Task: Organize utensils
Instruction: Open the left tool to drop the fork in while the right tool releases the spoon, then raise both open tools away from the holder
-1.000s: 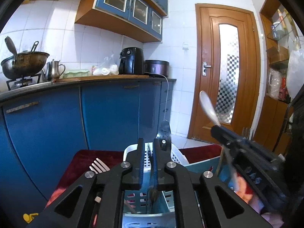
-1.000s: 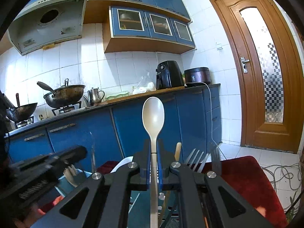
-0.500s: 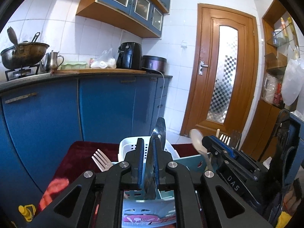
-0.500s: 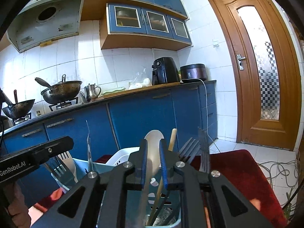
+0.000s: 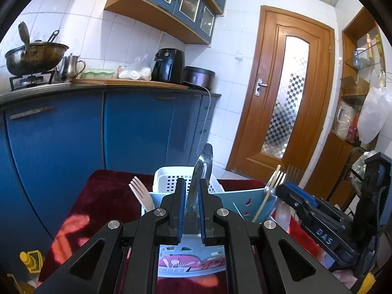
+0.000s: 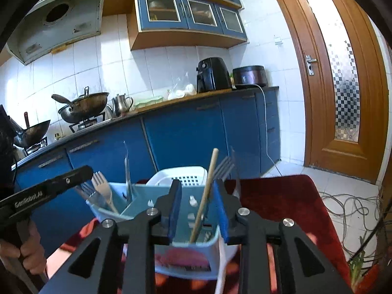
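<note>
My left gripper (image 5: 191,183) is shut on a flat metal utensil (image 5: 204,161) that stands upright over the light-blue utensil holder (image 5: 235,201). In the right wrist view that utensil (image 6: 127,169) rises from the holder beside the left gripper (image 6: 83,171). My right gripper (image 6: 197,188) hangs over the holder (image 6: 137,203) and its jaws are opening, with only a wooden stick (image 6: 207,191) standing in the holder between them. The white spoon (image 5: 283,213) shows low by the holder's right end, under the right gripper (image 5: 294,196). Whether it lies inside I cannot tell.
Pale forks (image 6: 103,186) stand in the holder's left section and a metal fork (image 6: 224,166) at its right. A white slotted basket (image 6: 178,174) stands behind. All rest on a red cloth (image 6: 281,201). Cables (image 6: 355,208) lie on the floor. A hand (image 6: 27,254) grips the left tool.
The right gripper came down with the white spoon to the holder and its jaws parted, and the spoon slid down out of them. The left gripper kept its hold and drifted a little.
</note>
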Demonstrator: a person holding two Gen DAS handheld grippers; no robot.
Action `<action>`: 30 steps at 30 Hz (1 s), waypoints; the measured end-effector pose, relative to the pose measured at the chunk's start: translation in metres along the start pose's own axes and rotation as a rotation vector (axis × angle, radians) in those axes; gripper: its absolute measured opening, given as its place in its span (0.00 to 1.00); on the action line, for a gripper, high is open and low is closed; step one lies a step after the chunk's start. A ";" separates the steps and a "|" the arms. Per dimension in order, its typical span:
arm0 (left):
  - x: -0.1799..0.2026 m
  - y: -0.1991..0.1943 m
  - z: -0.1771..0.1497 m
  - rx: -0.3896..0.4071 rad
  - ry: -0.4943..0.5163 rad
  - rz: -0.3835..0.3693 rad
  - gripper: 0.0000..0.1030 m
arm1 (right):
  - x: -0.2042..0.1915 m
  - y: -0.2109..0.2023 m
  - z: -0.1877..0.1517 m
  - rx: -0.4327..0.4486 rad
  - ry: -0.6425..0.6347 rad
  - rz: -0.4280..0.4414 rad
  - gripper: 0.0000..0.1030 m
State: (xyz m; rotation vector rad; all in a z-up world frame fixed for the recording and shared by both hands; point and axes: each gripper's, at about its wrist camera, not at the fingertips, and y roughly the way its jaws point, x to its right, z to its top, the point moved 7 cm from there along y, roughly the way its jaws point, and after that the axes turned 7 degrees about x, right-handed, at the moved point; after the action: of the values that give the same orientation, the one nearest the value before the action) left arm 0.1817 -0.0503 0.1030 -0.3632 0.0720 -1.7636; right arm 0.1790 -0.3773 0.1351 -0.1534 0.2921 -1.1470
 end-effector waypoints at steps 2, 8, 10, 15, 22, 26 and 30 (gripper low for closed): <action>0.000 -0.006 0.000 -0.007 0.003 0.003 0.09 | 0.003 -0.009 -0.002 -0.019 0.011 0.001 0.34; 0.001 -0.027 -0.005 -0.024 0.013 0.003 0.09 | 0.017 -0.021 -0.012 -0.106 0.054 -0.018 0.40; 0.001 -0.034 -0.007 -0.027 0.020 0.004 0.09 | 0.020 -0.021 -0.016 -0.134 0.055 -0.027 0.41; 0.000 -0.045 -0.017 -0.050 0.034 0.014 0.09 | 0.028 -0.010 -0.030 -0.202 0.076 -0.034 0.41; -0.010 -0.053 -0.033 -0.088 0.025 0.040 0.09 | 0.041 0.008 -0.039 -0.252 0.150 -0.034 0.41; -0.018 -0.054 -0.039 -0.103 0.012 0.056 0.09 | 0.046 0.014 -0.042 -0.272 0.175 -0.025 0.40; -0.026 -0.052 -0.046 -0.125 -0.003 0.073 0.09 | 0.043 0.012 -0.042 -0.270 0.158 -0.007 0.11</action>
State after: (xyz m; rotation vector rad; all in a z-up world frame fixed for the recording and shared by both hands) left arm 0.1248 -0.0201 0.0667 -0.4484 0.1922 -1.6910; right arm 0.1928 -0.4104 0.0860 -0.3023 0.5872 -1.1252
